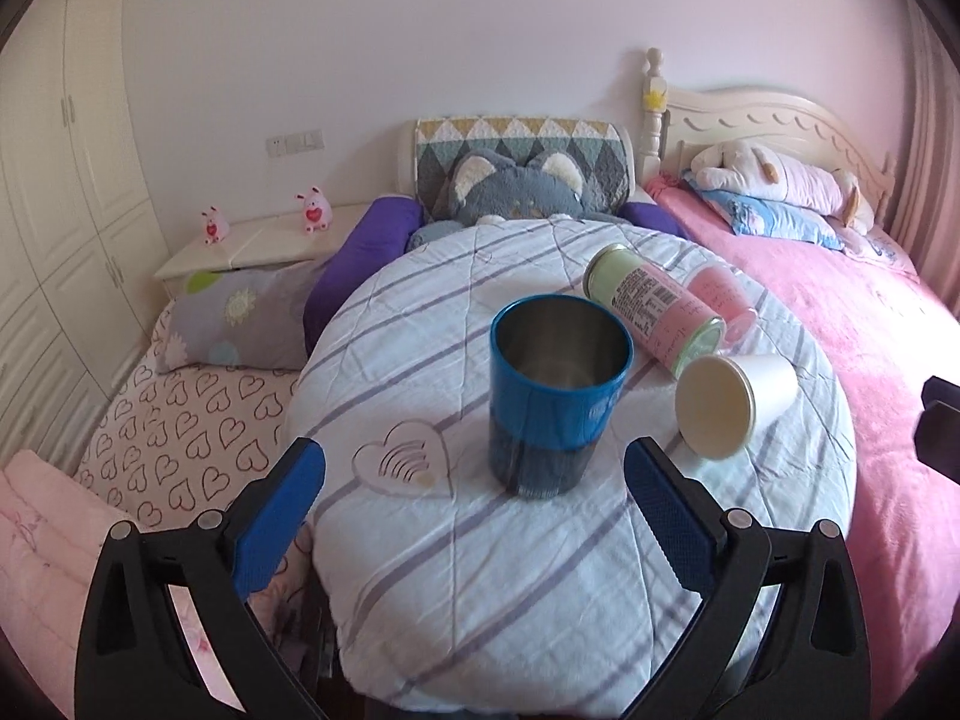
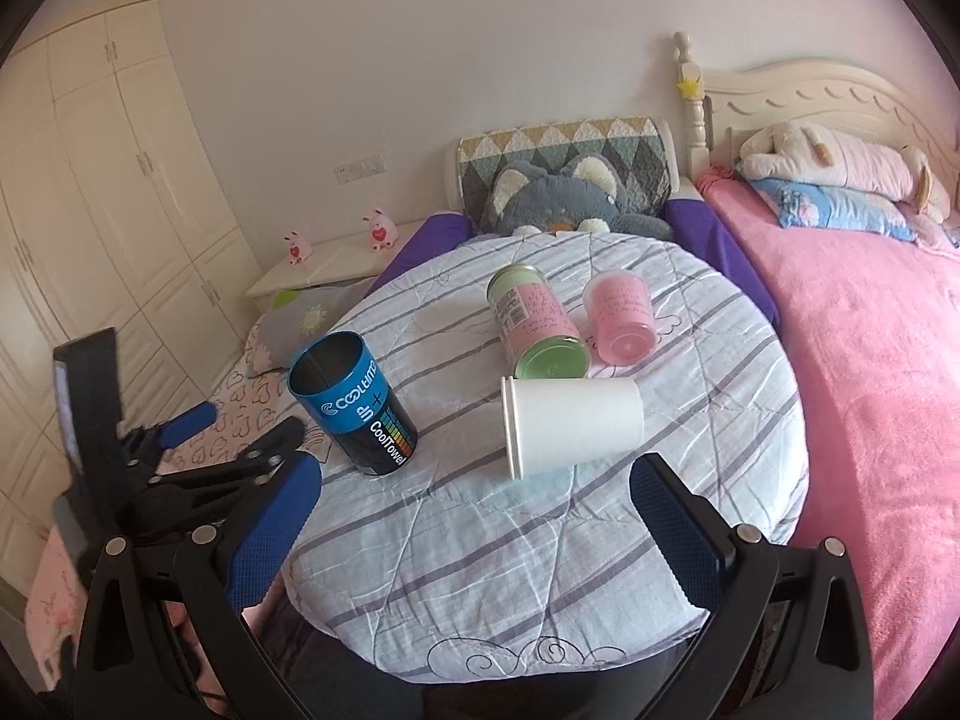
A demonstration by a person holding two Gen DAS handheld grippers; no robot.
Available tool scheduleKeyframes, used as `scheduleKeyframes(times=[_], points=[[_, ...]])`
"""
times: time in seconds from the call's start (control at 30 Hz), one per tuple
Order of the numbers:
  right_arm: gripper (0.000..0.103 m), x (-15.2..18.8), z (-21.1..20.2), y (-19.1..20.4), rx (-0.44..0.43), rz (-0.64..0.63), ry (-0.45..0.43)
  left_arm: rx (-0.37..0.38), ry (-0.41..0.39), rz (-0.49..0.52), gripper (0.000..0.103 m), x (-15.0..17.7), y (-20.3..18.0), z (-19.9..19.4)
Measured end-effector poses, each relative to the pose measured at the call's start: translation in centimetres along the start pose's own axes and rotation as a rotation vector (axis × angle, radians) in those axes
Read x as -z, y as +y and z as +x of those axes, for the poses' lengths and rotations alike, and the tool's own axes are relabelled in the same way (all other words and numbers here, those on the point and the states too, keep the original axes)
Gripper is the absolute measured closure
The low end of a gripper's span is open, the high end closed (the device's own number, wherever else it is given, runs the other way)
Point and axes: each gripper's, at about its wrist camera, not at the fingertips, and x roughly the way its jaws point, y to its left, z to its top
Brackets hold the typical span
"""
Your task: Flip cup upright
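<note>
**Still on its side: white cup waits for the pickup**

Plainly, the flip has not begun. The white paper cup [image 2: 570, 423] lies on its side on the round table's striped cloth [image 2: 480, 570], mouth toward the left, just in front of the right gripper [image 2: 477, 525], whose jaws stand wide apart and hold nothing. The left gripper [image 1: 474, 495] is likewise spread and empty, facing the blue tin [image 1: 555, 393], which already stands upright.

The step in hand looks like the approach. Next, I judge, the right gripper must close across the cup's wall gently, since thin paper will likely crush, then turn it mouth-up and set it down.

Containers: 4 in all. The blue tin is open and appears empty, bare metal inside. The cup's interior shows nothing in the left view. The green-and-pink can [image 2: 537, 324] and pink jar [image 2: 621, 318] lie toppled behind, the can just beside the cup; their contents cannot be told.
</note>
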Motion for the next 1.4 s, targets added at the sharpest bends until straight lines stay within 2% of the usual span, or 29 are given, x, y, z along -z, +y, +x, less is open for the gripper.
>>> scheduleKeyframes(times=[0.17,0.47,0.6,0.73,1.4], points=[[0.0,0.9,-0.6,0.8,0.044,-0.02,0.012,0.025,0.051,0.01,0.0,1.0,0.5,-2.7],[0.0,3.6,-0.3,1.0,0.069,0.001,0.061,-0.023,0.1,0.008,0.0,3.0,0.4,-5.0],[0.0,4.1,-1.0,1.3,0.086,-0.004,0.064,-0.024,0.078,0.001,0.0,3.1,0.2,-6.8],[0.0,4.3,-2.5,1.7,0.102,0.003,0.029,-0.031,0.034,0.002,0.0,2.9,0.0,-8.5],[0.0,5.4,-5.6,2.5,0.095,-0.008,-0.028,-0.034,-0.03,0.014,0.0,3.4,-0.8,-12.3]])
